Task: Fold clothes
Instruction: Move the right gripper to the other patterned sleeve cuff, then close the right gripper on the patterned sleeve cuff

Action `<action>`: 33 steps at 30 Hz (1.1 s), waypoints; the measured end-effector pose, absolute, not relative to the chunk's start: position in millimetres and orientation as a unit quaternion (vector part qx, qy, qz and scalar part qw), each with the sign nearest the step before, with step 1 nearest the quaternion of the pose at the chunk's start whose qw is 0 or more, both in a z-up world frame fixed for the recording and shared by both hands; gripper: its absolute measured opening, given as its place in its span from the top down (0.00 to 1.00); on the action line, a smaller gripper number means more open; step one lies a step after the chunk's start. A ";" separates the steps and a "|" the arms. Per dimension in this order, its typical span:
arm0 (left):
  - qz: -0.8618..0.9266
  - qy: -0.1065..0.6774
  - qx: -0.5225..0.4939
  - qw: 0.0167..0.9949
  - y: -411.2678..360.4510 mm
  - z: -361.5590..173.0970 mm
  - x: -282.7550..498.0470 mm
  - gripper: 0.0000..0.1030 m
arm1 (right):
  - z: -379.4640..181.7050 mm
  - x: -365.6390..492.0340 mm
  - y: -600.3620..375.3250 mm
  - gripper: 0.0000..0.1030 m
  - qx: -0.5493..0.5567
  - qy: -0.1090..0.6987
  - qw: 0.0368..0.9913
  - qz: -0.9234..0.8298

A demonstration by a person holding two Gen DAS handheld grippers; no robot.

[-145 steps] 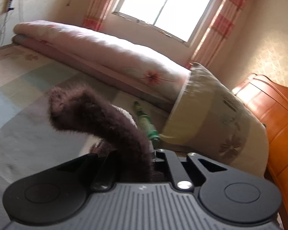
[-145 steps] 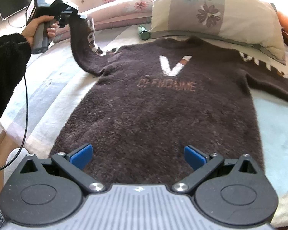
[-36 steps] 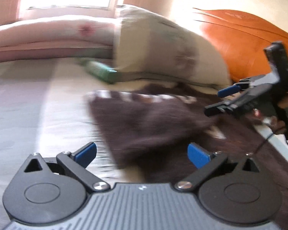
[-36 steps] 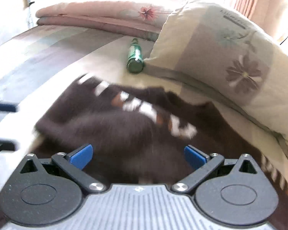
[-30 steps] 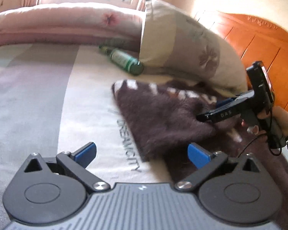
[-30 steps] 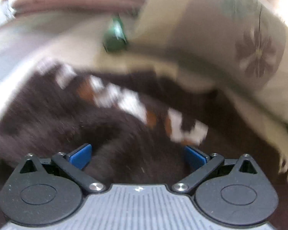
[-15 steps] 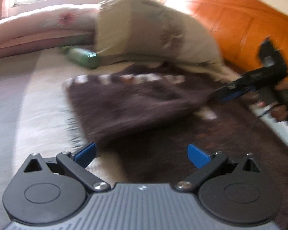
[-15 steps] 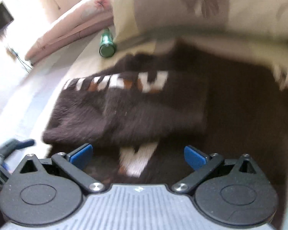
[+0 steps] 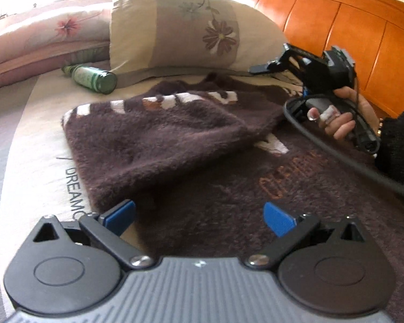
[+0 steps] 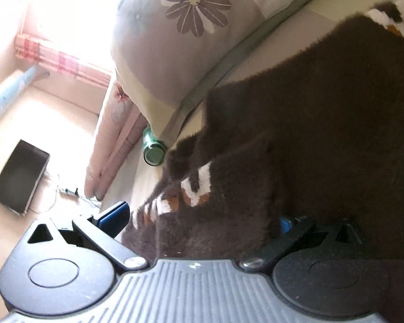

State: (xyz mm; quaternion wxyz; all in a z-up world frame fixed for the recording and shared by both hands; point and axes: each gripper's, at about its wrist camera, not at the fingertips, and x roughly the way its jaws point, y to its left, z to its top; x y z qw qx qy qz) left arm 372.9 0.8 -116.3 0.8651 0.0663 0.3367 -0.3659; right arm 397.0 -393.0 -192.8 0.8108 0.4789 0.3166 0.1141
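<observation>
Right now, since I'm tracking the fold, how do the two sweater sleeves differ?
The left sleeve lies folded across the sweater chest, over part of the white V; the right sleeve is stretched outward toward the pillow, unfolded. The left sleeve lies free, with the left gripper open and apart from it; the right gripper hangs above the right sleeve, also open. Both are fuzzy brown with white-and-orange lettering.

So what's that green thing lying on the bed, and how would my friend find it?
Start at the big flowered pillow leaning near the orange wooden headboard. Just off the pillow's lower left corner, past the brown sweater, a green glass bottle lies on its side on the bedsheet. It is the only hard, shiny green thing among soft fabrics.
</observation>
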 end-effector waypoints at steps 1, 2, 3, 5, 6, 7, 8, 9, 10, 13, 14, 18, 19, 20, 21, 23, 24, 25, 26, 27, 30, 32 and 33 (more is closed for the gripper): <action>-0.364 0.337 0.065 0.866 2.4 -116.4 373.5 0.02 | -193.2 396.7 -391.3 0.00 0.484 0.317 0.805 0.135; -0.365 0.336 0.057 0.866 5.1 -115.8 374.9 0.02 | -193.7 396.5 -389.7 0.00 0.488 0.317 0.798 0.156; -0.367 0.337 0.049 0.866 7.1 -115.6 376.4 0.02 | -194.6 398.2 -388.2 0.00 0.485 0.316 0.799 0.161; -0.364 0.344 0.036 0.865 8.8 -116.9 380.0 0.02 | -198.3 405.8 -386.2 0.00 0.484 0.320 0.800 0.155; -0.360 0.347 0.033 0.865 9.1 -117.6 381.1 0.02 | -200.0 413.1 -385.4 0.04 0.481 0.326 0.801 0.141; -0.356 0.348 0.038 0.866 8.4 -118.3 381.0 0.02 | -198.2 422.1 -382.7 0.10 0.462 0.339 0.809 0.131; -0.356 0.348 0.038 0.866 8.4 -118.5 380.7 0.02 | -196.4 428.6 -379.8 0.15 0.444 0.351 0.815 0.124; -0.356 0.349 0.038 0.866 8.5 -118.7 380.5 0.02 | -196.6 430.8 -380.0 0.28 0.436 0.360 0.817 0.112; -0.356 0.349 0.038 0.866 8.5 -118.9 380.3 0.02 | -196.9 433.0 -380.4 0.45 0.428 0.369 0.818 0.101; -0.360 0.345 0.036 0.866 9.2 -116.9 378.3 0.02 | -220.6 423.6 -400.1 0.96 0.496 0.359 0.786 0.087; -0.363 0.341 0.037 0.866 9.5 -115.6 377.0 0.02 | -230.9 419.9 -407.6 0.96 0.525 0.351 0.770 0.086; -0.373 0.332 0.032 0.866 12.3 -112.9 376.1 0.02 | -217.2 423.2 -392.8 0.94 0.485 0.354 0.797 0.065; -0.373 0.333 0.031 0.865 12.7 -113.2 376.7 0.02 | -214.6 424.6 -390.6 0.94 0.486 0.355 0.797 0.058; -0.373 0.334 0.030 0.865 13.1 -113.5 377.4 0.02 | -209.8 425.6 -388.9 0.93 0.483 0.357 0.798 0.053; -0.374 0.335 0.029 0.864 13.4 -113.8 378.1 0.02 | -204.9 426.6 -387.2 0.92 0.479 0.360 0.799 0.047; -0.366 0.340 0.033 0.865 13.6 -116.0 379.6 0.02 | -188.3 428.2 -382.3 0.91 0.453 0.359 0.815 0.040; -0.364 0.342 0.033 0.866 14.1 -116.9 380.3 0.02 | -178.4 428.0 -382.2 0.91 0.446 0.351 0.823 0.040; -0.363 0.344 0.033 0.866 14.6 -117.9 381.1 0.02 | -168.4 427.9 -382.2 0.91 0.438 0.342 0.830 0.039; -0.361 0.346 0.032 0.866 15.2 -118.8 381.8 0.02 | -158.4 427.7 -382.3 0.92 0.431 0.334 0.838 0.039; -0.360 0.347 0.031 0.865 15.8 -119.5 382.4 0.02 | -150.4 425.7 -385.4 0.92 0.428 0.324 0.843 0.034; -0.358 0.349 0.030 0.865 16.5 -120.5 383.2 0.02 | -135.2 420.2 -399.0 0.93 0.418 0.312 0.853 0.014; -0.358 0.349 0.031 0.865 16.6 -120.9 383.4 0.02 | -133.8 417.2 -406.2 0.93 0.415 0.318 0.853 0.006; -0.358 0.349 0.031 0.865 16.7 -120.9 383.3 0.02 | -137.8 417.0 -406.9 0.94 0.422 0.319 0.849 0.010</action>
